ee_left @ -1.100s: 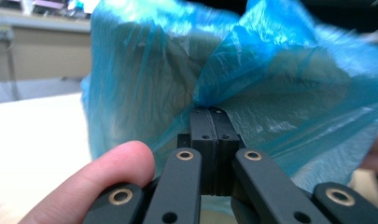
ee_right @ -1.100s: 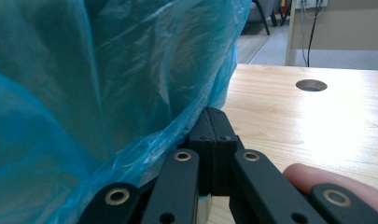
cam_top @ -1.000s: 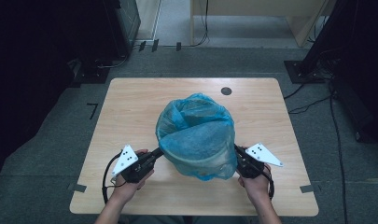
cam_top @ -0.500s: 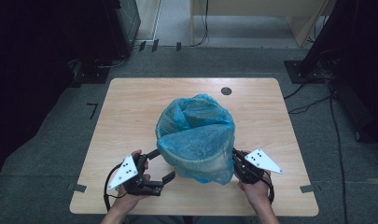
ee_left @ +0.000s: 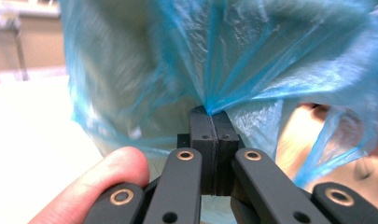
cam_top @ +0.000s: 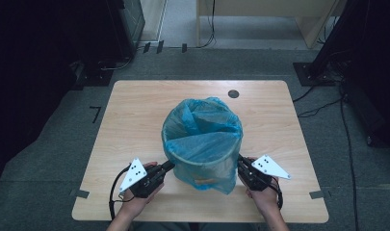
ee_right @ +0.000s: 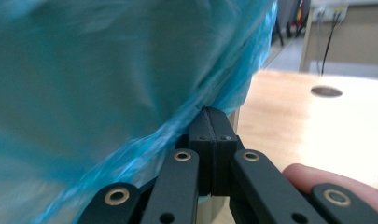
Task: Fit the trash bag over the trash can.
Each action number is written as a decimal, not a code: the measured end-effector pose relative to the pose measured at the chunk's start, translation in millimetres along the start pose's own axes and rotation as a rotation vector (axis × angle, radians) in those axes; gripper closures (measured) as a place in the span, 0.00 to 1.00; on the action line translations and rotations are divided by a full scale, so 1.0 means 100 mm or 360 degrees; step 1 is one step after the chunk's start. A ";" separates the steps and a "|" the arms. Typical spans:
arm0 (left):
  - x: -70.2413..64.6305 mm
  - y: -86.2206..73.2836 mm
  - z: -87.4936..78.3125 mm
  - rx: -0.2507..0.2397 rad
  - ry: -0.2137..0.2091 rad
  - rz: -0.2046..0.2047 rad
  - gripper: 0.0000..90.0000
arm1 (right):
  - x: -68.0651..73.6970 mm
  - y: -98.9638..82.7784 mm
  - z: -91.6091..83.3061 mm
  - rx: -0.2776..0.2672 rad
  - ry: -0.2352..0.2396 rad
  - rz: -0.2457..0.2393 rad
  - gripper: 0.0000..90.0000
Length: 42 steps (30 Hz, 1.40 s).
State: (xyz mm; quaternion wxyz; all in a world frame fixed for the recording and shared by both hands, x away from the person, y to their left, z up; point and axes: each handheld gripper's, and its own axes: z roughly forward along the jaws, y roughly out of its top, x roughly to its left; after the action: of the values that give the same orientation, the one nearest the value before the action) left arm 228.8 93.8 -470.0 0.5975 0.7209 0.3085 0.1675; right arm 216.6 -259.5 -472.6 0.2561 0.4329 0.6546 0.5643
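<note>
In the high view, a round bin (cam_top: 202,151) lined with a blue plastic bag (cam_top: 204,139) stands on the near half of the wooden worktop (cam_top: 135,110), with the bag's skirt draped down over the outside of the rim. The left tongs (cam_top: 169,165) meet the bag's left side low down, and the right tongs (cam_top: 239,159) meet its right side; each is held in a hand coming in from the near edge. A small dark round hole (cam_top: 233,94) sits at the far side of the worktop, well apart from the bin.

In the left gripper view, the left tongs (ee_left: 210,112) have just been closing and now stand together, pinching a gather of the blue film, which fans out from the tips in tight pleats.

In the right gripper view, the right tongs (ee_right: 209,112) are also together, clamped on a fold of the bag where it hangs beside the bin wall.

The risk here looks to be the thin film: a pull that is uneven between the two sides could tear it at the pinch, or let it slip out of one grip. A hard tug sideways might also tip or drag the light bin across the worktop.
</note>
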 end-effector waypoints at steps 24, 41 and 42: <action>0.64 -0.27 0.00 0.0254 0.0418 -0.0366 0.51 | -0.13 -0.23 0.10 0.0232 -0.0039 -0.0130 0.51; 0.37 -0.01 -0.15 -0.0115 0.0047 -0.0166 0.39 | -0.24 0.04 -0.18 -0.0098 0.0093 -0.0052 0.46; 0.35 -0.01 -0.15 -0.0118 0.0035 -0.0155 0.37 | -0.21 0.06 -0.18 -0.0114 0.0120 -0.0041 0.48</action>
State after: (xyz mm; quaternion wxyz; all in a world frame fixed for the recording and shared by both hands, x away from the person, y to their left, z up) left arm 246.1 127.7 -471.6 0.6279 0.6805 0.3434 0.1575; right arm 214.0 -287.2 -466.2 0.2538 0.3935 0.6487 0.5999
